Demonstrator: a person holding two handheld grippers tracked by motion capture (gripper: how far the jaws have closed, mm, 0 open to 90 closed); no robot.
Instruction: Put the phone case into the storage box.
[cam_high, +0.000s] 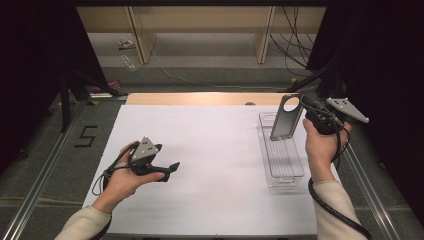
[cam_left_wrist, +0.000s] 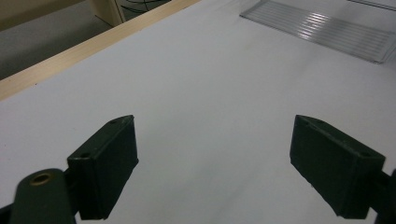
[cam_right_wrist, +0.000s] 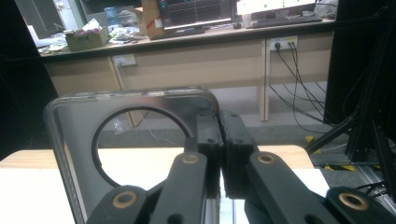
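Right gripper (cam_high: 306, 111) is held up off the table at the right side in the high view, jaws clenched on the edge of a flat dark rectangular panel with rounded corners and a big round cutout near its top, looks like a phone case (cam_high: 286, 118). In the right gripper view the two black jaws sit pressed together on the case (cam_right_wrist: 135, 140) near its right edge, just beside the round cutout; the clear rim of the case runs along its top and left side. The case hangs upright, slightly tilted, above the far end of a clear plastic tray (cam_high: 283, 165) that lies lengthwise on the right part of the white table (cam_high: 210, 165); case and tray not touching as far as I can tell. Left gripper (cam_high: 172, 166) is low over the left part of the table, well apart from the tray, held in the left hand (cam_high: 127, 177), pointing toward the right. In the left gripper view its jaws stand wide apart, released, nothing between them, bare white tabletop below; the ribbed clear tray (cam_left_wrist: 322, 28) sits far off at top right, and the wooden table edge (cam_left_wrist: 84, 49) runs diagonally at upper left. Right hand (cam_high: 320, 145) grips the right gripper's handle, cable trailing down along the sleeve.
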